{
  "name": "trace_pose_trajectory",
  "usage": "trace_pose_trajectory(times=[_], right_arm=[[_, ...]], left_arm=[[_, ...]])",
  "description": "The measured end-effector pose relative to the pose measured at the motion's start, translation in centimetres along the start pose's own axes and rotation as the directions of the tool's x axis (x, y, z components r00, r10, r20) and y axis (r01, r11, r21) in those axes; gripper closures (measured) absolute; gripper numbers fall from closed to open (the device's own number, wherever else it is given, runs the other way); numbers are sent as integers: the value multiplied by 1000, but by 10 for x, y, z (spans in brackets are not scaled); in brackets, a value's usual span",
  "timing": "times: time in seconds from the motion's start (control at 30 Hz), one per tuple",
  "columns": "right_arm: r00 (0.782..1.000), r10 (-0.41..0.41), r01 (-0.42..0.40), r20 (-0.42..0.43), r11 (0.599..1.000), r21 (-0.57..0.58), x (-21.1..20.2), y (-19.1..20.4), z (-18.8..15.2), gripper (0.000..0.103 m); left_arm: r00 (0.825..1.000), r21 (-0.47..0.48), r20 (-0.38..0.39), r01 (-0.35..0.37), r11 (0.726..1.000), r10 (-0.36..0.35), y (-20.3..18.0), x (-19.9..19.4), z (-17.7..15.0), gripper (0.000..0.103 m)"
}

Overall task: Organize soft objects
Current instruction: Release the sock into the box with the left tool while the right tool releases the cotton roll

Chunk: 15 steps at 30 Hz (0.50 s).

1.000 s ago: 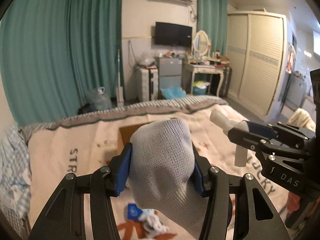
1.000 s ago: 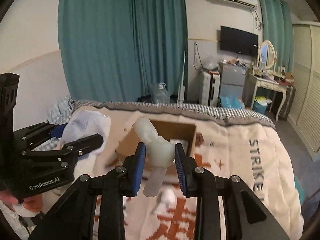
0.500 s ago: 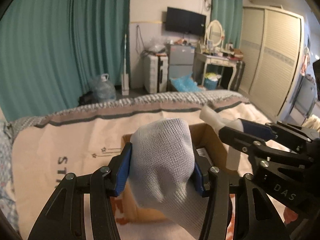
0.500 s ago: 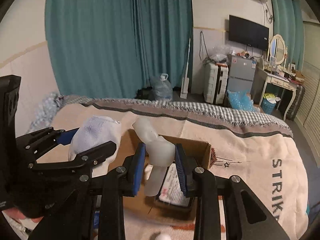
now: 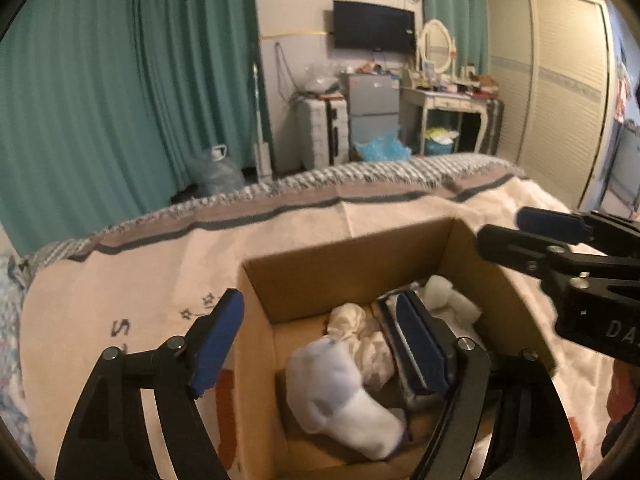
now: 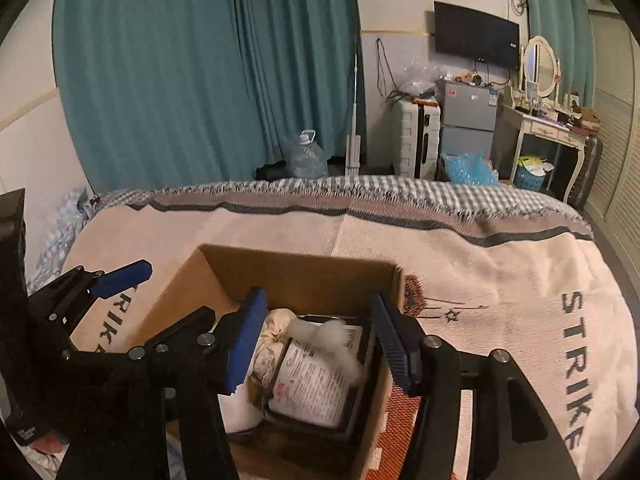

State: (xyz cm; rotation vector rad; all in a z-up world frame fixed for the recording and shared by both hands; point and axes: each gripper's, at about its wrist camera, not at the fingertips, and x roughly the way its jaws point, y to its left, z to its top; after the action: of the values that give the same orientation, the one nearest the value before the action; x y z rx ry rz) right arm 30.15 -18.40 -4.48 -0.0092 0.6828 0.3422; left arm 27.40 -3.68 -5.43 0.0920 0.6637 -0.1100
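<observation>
An open cardboard box (image 5: 344, 248) sits on the bed blanket. My left gripper (image 5: 320, 344) hovers over it, jaws opening, nothing pressed between the pads. The white mesh sock (image 5: 340, 396) lies loose in the box below, beside a cream cloth (image 5: 352, 320). My right gripper (image 6: 320, 340) is over the same box (image 6: 300, 264), jaws opening and empty. The white soft bone-shaped piece (image 6: 328, 330) rests on a printed packet (image 6: 312, 380) inside. Each gripper shows in the other's view: the right gripper (image 5: 520, 232) at the right, the left gripper (image 6: 156, 300) at the left.
The pink blanket (image 6: 480, 280) with dark lettering covers the bed around the box. Beyond the bed's far edge are teal curtains (image 6: 200, 80), a water jug (image 6: 306, 158), a suitcase (image 6: 416, 140) and a dressing table (image 5: 448, 100).
Both grippers came down over the box and opened. The mesh sock left the left jaws and the white soft piece left the right jaws; both now lie in the box.
</observation>
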Motion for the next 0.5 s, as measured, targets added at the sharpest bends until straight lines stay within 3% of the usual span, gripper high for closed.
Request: trace_pose_trajectory(times=[0.27, 0.33, 0.5], right_arm=[[993, -60, 64, 97, 997, -34, -115, 14, 24, 47], [990, -62, 67, 125, 997, -34, -144, 18, 28, 46], [975, -93, 102, 203, 994, -36, -232, 33, 27, 28]], left_arm=[[991, -9, 128, -40, 999, 41, 0, -114, 28, 23], [985, -5, 163, -58, 998, 58, -3, -147, 33, 14], [970, -26, 234, -60, 998, 64, -4, -219, 34, 13]])
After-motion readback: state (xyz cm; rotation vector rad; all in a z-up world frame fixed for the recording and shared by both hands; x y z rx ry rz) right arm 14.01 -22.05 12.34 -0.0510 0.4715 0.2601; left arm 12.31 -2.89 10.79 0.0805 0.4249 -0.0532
